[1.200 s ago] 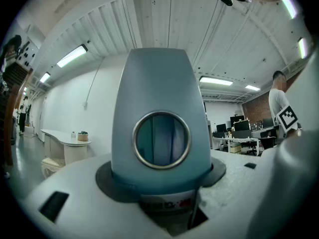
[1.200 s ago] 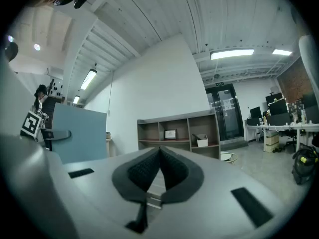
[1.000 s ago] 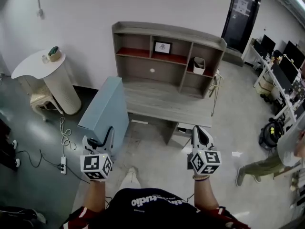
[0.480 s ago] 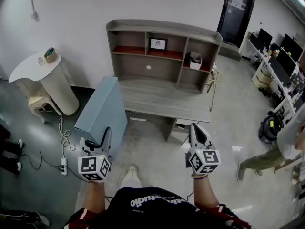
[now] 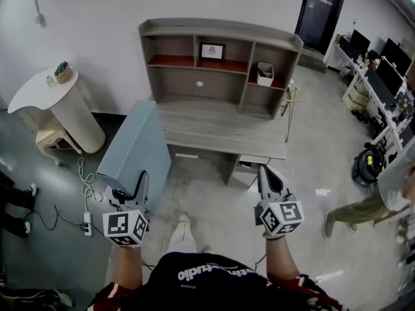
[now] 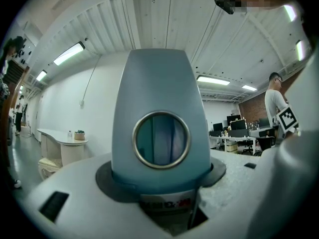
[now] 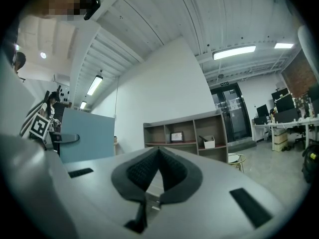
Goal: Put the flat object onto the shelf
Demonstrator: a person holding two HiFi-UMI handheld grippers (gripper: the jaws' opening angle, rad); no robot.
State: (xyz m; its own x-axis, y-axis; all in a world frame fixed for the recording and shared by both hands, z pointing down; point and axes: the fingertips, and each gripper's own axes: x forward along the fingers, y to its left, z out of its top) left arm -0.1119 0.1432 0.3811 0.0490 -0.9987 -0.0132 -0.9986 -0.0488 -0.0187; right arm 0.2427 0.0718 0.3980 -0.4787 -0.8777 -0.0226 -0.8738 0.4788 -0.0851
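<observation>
A large flat light-blue panel (image 5: 134, 149) stands on edge, tilted, in front of the left end of the grey desk with a shelf unit (image 5: 220, 41). My left gripper (image 5: 131, 190) is shut on its near lower edge. In the left gripper view the panel (image 6: 159, 83) rises edge-on between the jaws, with a metal-ringed hole (image 6: 161, 139) in it. My right gripper (image 5: 266, 175) hangs over the floor before the desk's right end, shut on nothing; its dark pads (image 7: 175, 172) meet at the tip. The shelf unit (image 7: 183, 133) shows ahead of it.
A picture frame (image 5: 211, 50) and a white box (image 5: 264, 74) sit in the shelf compartments. A white rounded table (image 5: 45, 92) stands at left, a cable and power strip (image 5: 86, 220) on the floor. At right are a person's leg (image 5: 353, 216), a black-yellow machine (image 5: 368, 167) and office desks (image 5: 382, 70).
The view has drifted a little, so the desk sits slightly more to the left. Both grippers keep their poses and the left still holds the panel.
</observation>
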